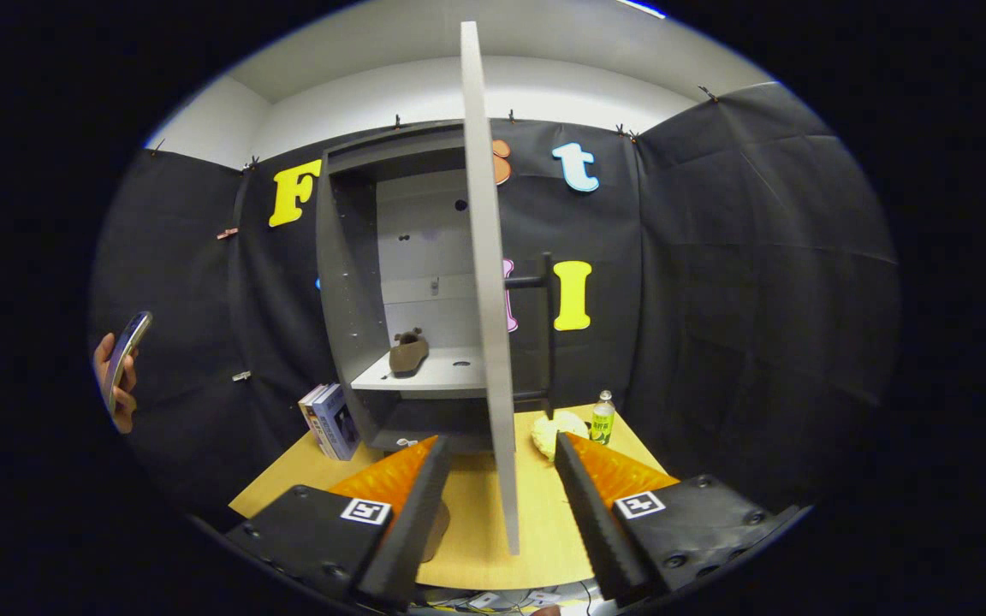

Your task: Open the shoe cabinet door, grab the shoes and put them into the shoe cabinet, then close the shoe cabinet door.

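The hand-held gripper (497,479) hangs with its fingers spread wide, holding nothing, the swung-out edge of the shoe cabinet door (486,282) standing between them. Beyond, the grey shoe cabinet (347,282) stands open on the table (476,530), a brown shoe (408,352) lying on its shelf. Books (330,421) lean beside the cabinet; a bottle (602,419) stands past the door.

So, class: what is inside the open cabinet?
One brown shoe lies on the cabinet shelf. The compartment below is dark, so its contents cannot be told. The open door, edge-on between the open gripper fingers, covers the shelf's right end.
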`<state>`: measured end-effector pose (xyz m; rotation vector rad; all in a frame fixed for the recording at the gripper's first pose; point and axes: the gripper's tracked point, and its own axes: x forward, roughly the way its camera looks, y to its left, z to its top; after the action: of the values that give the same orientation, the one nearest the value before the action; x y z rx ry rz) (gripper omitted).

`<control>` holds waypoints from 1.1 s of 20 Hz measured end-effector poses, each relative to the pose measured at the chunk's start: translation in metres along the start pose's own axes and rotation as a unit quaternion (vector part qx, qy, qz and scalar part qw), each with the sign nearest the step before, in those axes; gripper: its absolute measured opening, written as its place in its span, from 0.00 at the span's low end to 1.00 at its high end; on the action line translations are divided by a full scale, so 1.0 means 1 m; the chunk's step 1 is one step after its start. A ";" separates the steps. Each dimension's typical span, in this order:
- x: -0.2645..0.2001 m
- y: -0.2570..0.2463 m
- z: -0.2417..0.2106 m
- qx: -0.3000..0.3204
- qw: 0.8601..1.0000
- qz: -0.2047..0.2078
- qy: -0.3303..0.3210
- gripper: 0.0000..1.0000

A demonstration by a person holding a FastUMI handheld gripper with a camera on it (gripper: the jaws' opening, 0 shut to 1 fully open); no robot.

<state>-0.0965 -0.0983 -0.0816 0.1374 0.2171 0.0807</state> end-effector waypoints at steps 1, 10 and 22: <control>-0.002 0.008 -0.009 0.000 1.000 0.011 0.007 0.89; 0.050 0.119 -0.149 0.010 0.988 0.079 0.132 0.99; 0.130 0.160 -0.343 0.023 0.955 0.053 0.290 0.99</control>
<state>-0.0558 0.1152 -0.4174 0.1696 0.7993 0.2232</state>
